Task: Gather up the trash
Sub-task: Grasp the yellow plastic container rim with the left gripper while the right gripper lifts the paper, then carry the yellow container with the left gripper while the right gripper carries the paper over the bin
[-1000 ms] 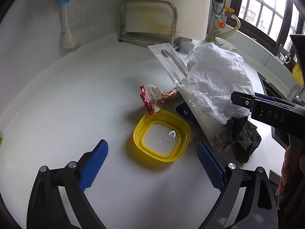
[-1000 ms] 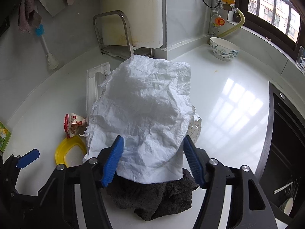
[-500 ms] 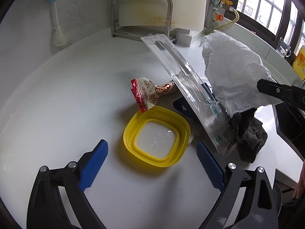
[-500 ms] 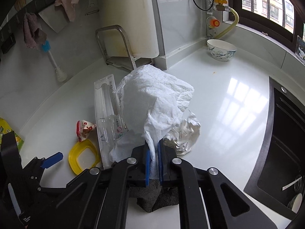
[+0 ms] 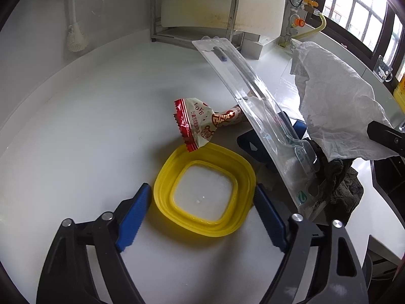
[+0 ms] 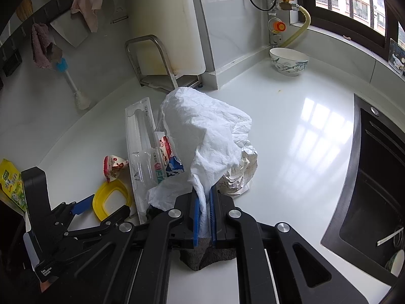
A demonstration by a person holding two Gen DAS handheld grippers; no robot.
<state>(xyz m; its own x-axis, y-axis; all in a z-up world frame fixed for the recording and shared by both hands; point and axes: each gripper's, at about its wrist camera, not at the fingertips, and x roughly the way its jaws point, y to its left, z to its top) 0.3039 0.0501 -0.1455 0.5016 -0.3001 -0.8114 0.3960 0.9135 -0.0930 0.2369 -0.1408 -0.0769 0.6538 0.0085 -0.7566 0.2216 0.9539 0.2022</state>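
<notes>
Right gripper (image 6: 203, 217) is clamped tight on the crumpled white paper (image 6: 202, 131), which rises from the 2 blue pads (image 6: 195, 217) and billows up and away over the dark cloth (image 6: 207, 255). Left gripper (image 5: 200, 202) hangs wide, its fingers straddling the yellow lid (image 5: 205, 187) flat on the white counter (image 5: 88, 116). The clear blister pack (image 5: 255, 116) runs lengthwise from near right to far left, tilted up, with the red-edged wrapper (image 5: 200, 121) just beside it, fanned end toward the lid.

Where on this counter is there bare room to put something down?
The widest bare stretch lies between the crumpled foil, the patterned bowl and the black sink. Another lies between the yellow lid and the hanging brush. It is crowded around the clear plastic pack and white paper.
</notes>
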